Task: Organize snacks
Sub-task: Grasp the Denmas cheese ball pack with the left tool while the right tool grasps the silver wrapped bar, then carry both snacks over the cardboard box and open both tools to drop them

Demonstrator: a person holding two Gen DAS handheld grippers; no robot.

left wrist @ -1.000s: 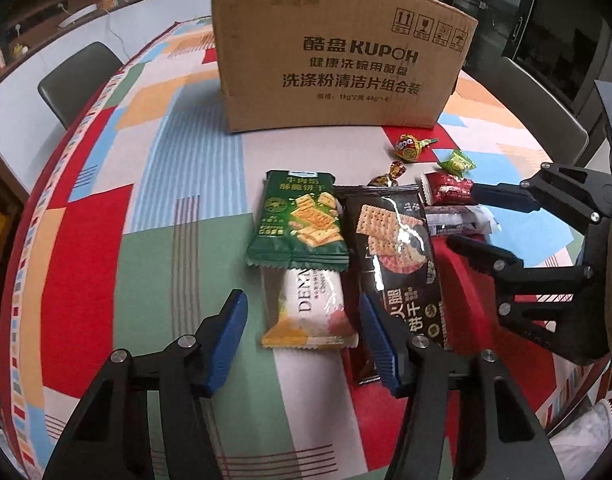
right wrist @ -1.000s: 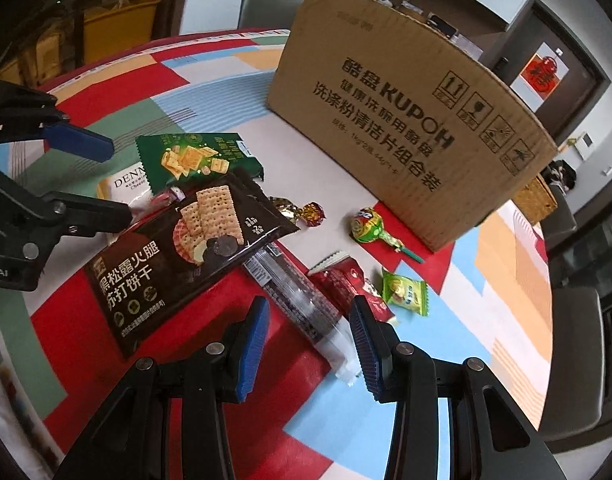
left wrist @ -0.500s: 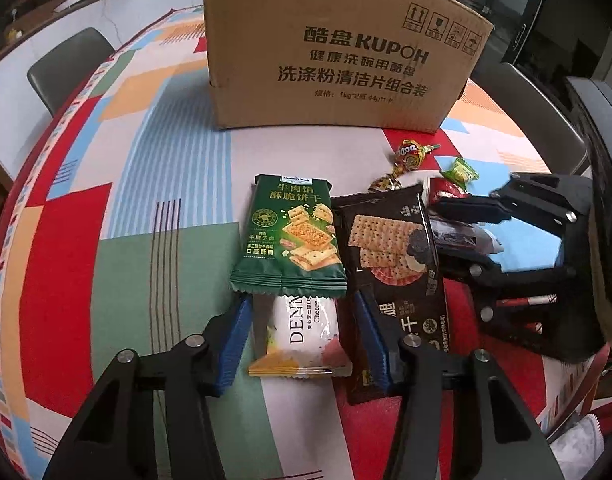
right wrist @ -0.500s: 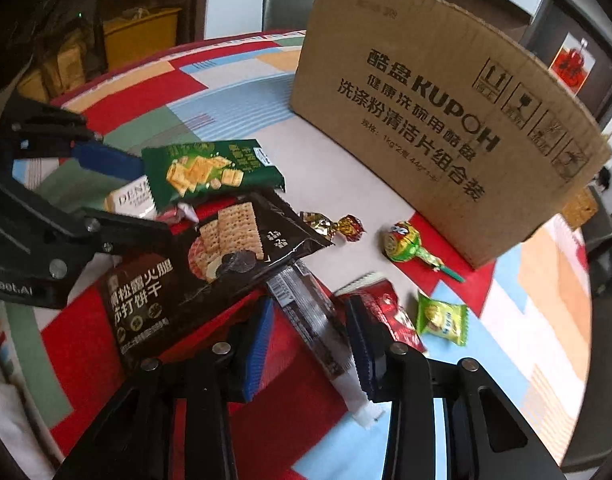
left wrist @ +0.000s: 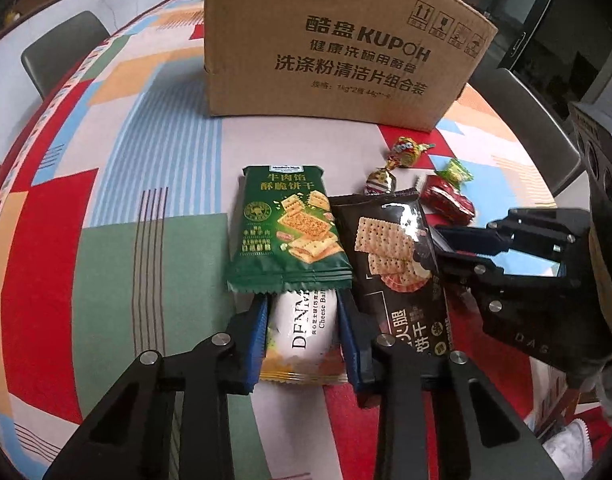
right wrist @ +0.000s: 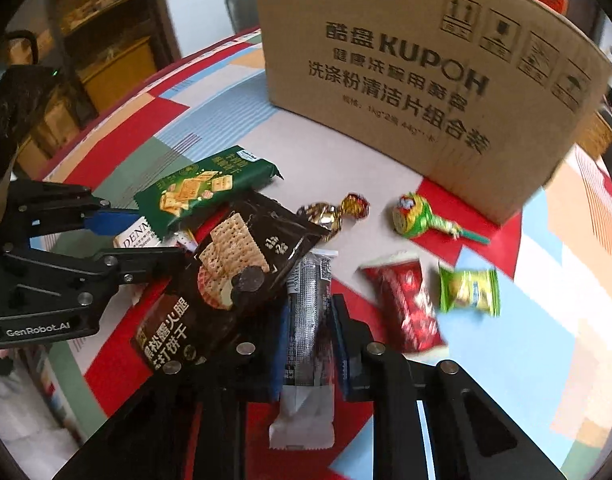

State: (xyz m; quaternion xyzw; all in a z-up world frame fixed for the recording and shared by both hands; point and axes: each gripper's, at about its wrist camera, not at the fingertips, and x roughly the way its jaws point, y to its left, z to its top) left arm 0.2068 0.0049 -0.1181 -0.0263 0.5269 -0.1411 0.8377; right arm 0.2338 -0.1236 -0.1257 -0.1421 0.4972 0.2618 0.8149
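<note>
My left gripper (left wrist: 301, 316) is shut on a white cheese snack pack (left wrist: 303, 336), whose far end lies under a green cracker pack (left wrist: 287, 232). A black cracker bag (left wrist: 394, 264) lies to its right. My right gripper (right wrist: 310, 344) is shut on a dark silver-wrapped bar (right wrist: 308, 320), beside the black cracker bag (right wrist: 225, 280). The left gripper also shows at the left of the right wrist view (right wrist: 141, 236), around the white pack (right wrist: 139, 236). The right gripper shows at the right of the left wrist view (left wrist: 446, 248).
A large cardboard box (left wrist: 338, 44) stands at the back of the table. Loose sweets lie in front of it: a lollipop (right wrist: 422, 220), a gold-wrapped candy (right wrist: 338, 210), a red pack (right wrist: 406, 304) and a small green pack (right wrist: 470, 292). Chairs stand around the table.
Both grippers moved forward and down and closed: the left onto the white cheese pack, the right onto the silver-wrapped bar.
</note>
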